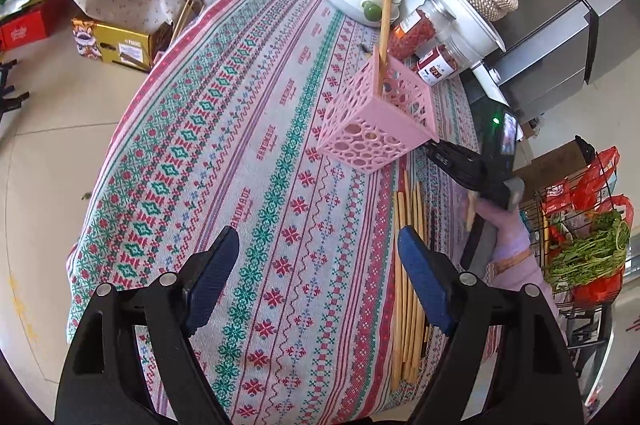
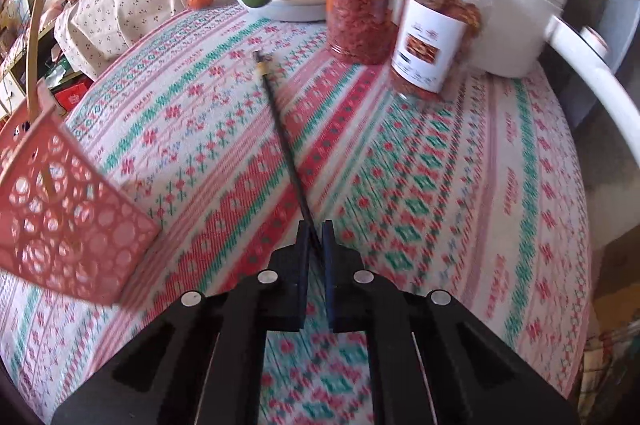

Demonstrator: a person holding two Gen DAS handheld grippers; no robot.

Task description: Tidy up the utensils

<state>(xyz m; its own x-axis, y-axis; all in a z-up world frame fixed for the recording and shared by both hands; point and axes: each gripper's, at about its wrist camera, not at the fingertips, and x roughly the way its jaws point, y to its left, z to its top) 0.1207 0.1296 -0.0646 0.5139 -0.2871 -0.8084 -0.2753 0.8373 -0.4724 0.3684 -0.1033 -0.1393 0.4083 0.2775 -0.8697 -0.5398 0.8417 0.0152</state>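
Chopstick (image 2: 285,141) pinched in right claw (image 2: 316,237) (tip pointing away).

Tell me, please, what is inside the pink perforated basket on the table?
One light wooden chopstick stands in the pink basket, leaning against its rim and sticking well above it. The basket's walls hide its floor, so anything lying low inside cannot be seen.

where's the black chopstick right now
In the right wrist view the black chopstick is pinched in the shut right gripper, its far tip reaching toward the jars, right of the pink basket.
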